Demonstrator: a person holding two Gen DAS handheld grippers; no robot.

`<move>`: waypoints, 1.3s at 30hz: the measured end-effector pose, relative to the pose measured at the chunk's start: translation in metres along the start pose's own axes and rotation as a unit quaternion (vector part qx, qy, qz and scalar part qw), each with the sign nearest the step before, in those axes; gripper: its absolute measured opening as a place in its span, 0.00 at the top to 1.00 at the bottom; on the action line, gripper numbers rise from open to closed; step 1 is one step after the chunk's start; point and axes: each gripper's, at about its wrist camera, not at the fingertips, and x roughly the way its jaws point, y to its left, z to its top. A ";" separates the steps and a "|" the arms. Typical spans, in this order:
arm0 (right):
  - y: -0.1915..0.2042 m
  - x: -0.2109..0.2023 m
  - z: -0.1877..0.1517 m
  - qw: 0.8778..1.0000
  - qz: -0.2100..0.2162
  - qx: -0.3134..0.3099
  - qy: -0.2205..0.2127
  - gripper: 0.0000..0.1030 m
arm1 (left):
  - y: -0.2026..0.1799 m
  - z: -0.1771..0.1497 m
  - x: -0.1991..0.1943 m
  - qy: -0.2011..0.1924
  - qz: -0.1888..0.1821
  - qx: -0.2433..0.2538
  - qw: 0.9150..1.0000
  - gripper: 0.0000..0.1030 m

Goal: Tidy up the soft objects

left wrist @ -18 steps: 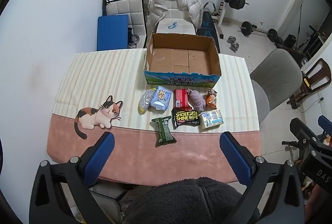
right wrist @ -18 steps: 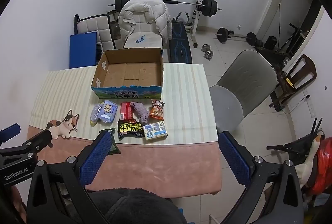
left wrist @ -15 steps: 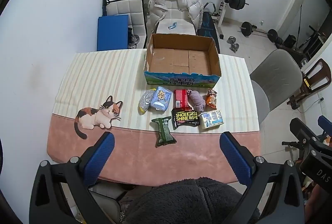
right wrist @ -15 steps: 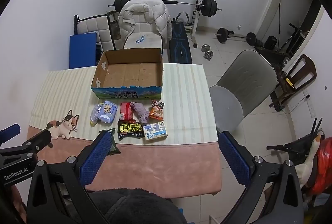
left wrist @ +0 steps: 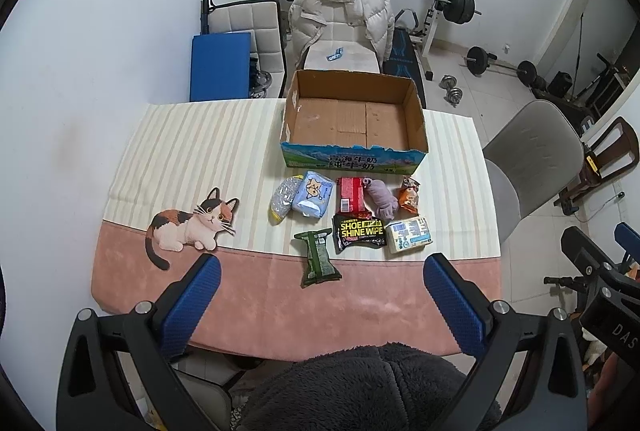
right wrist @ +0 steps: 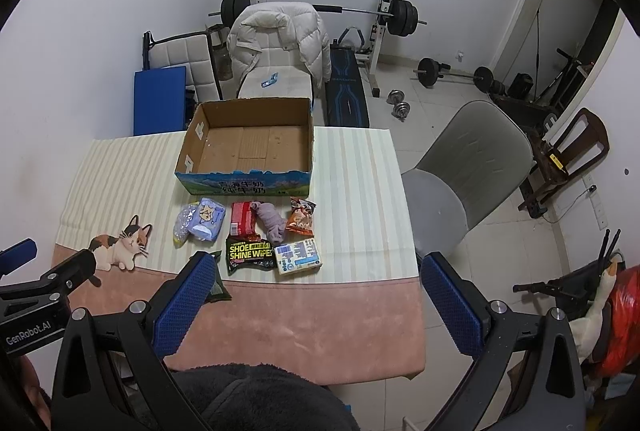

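An open cardboard box (left wrist: 354,119) (right wrist: 252,147) stands empty at the table's far side. In front of it lie several soft packs: a blue tissue pack (left wrist: 313,193), a red pack (left wrist: 351,194), a purple sock (left wrist: 380,197), an orange snack bag (left wrist: 409,195), a black shoe-wipes pack (left wrist: 360,231) (right wrist: 249,253), a white-blue pack (left wrist: 409,235) and a green pack (left wrist: 317,258). My left gripper (left wrist: 320,295) is open and empty, high above the table's near edge. My right gripper (right wrist: 316,295) is open and empty, to the right of the left one.
The table (left wrist: 360,307) has a striped and pink cloth with a cat print (left wrist: 190,227). A grey chair (left wrist: 532,155) stands at the right. A chair with a white jacket (left wrist: 340,15) and gym weights stand behind the table.
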 end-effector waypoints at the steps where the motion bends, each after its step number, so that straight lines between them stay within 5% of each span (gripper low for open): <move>1: 0.000 0.000 0.001 1.000 0.000 0.000 -0.001 0.00 | 0.000 0.001 -0.001 -0.001 0.000 0.000 1.000 0.00; 30: 0.002 -0.002 0.002 1.000 0.001 -0.003 -0.008 0.00 | 0.000 0.004 -0.002 0.006 0.020 0.008 1.000 0.00; 39: -0.003 0.067 0.008 0.999 0.032 -0.003 -0.004 0.00 | 0.012 0.022 0.084 0.054 0.014 -0.035 0.998 0.00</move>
